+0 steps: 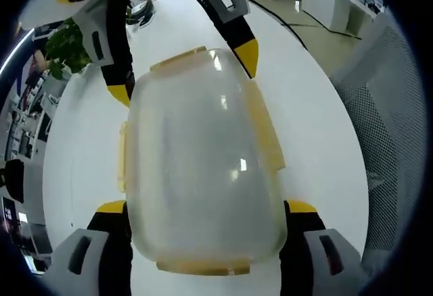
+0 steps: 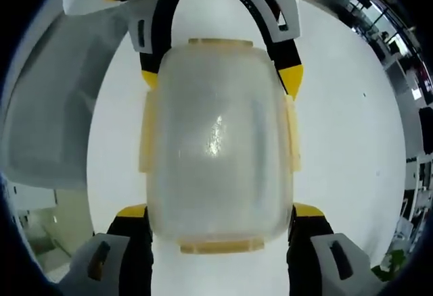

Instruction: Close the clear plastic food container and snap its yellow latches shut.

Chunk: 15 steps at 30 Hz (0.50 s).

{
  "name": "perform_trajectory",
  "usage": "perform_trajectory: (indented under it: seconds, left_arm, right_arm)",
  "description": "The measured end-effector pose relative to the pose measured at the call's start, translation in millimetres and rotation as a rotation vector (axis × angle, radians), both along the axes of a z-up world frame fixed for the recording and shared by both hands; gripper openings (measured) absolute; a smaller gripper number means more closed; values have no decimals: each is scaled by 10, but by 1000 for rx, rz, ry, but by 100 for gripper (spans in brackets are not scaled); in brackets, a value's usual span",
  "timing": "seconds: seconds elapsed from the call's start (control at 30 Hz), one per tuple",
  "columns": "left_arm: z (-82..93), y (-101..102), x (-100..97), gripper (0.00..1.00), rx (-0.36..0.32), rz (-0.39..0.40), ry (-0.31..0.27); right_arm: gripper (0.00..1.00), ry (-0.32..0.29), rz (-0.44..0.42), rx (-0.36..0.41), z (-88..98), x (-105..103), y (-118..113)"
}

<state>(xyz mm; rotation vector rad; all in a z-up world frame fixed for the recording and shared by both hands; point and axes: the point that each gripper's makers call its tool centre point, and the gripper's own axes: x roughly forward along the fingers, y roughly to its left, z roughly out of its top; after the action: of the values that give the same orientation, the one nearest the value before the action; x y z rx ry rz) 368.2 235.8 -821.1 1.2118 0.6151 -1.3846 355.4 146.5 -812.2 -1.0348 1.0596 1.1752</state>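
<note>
In the left gripper view, the left gripper stands wide open, its yellow-tipped jaws flanking the near end of the one clear, rounded-rectangular plastic food container with its lid seated on the white table; whether they press it cannot be told. The container's long axis runs straight ahead between both grippers. At its far end, the right gripper straddles it likewise, open. Four yellow latches rim the lid.
</note>
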Motion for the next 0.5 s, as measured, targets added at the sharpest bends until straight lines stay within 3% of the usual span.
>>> perform_trajectory:
  seconds: [0.5]
  left_arm:
    - [0, 3, -5, 91, 3, 2, -3]
  right_arm:
    - [82, 1, -5, 4, -1, -4, 0]
